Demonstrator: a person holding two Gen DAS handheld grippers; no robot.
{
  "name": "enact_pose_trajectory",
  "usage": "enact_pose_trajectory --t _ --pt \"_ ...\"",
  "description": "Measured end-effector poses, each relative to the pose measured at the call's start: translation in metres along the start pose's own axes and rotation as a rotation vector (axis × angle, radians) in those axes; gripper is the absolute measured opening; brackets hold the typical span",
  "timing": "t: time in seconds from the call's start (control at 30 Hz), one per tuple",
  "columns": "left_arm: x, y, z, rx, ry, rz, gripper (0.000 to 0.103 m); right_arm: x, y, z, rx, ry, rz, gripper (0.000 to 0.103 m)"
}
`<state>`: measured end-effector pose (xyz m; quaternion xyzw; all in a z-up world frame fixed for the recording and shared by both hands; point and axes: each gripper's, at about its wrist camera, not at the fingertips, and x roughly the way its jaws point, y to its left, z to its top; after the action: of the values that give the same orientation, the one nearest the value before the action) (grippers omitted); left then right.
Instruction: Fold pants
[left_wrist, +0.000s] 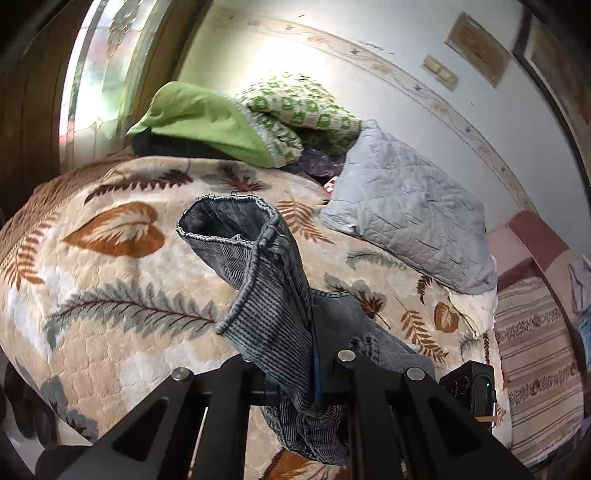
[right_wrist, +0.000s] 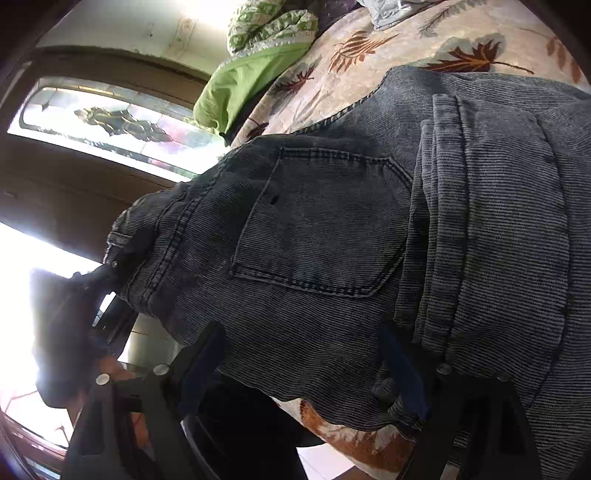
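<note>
Lifting grey corduroy pants (left_wrist: 266, 288) off leaf-print blanket (left_wrist: 110, 295), left gripper (left_wrist: 317, 384) clamped on them.
Pant leg hem stands above the blanket, seat (right_wrist: 314, 221) draped over blanket edge; right gripper (right_wrist: 306, 369) jaws wide apart around the seat fabric, not pinching; green pillow (left_wrist: 199, 114) beyond.

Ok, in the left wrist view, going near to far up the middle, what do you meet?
left gripper shut on the pants → leaf-print blanket → green quilt → wall
</note>
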<state>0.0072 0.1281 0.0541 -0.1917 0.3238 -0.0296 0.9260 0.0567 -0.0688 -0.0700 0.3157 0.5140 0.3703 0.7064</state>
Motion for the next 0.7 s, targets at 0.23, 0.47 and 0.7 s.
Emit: enact_pose_trajectory --t 0.23,0.47,0.7 --pt "0.008 -0.115 -0.025 0.315 0.006 -0.052 0.010 -0.141 -0.040 -0.023 0.129 -0.338 0.081 0.087" --pt "0.054 -0.185 -0.083 0.477 0.119 -0.073 0.010 -0.246 -0.111 -0.070 0.258 -0.564 0.024 0.087" --pt "0.097 -0.203 -0.136 0.555 0.256 -0.005 0.010 -0.257 -0.146 -0.084 0.332 -0.566 0.050 0.087"
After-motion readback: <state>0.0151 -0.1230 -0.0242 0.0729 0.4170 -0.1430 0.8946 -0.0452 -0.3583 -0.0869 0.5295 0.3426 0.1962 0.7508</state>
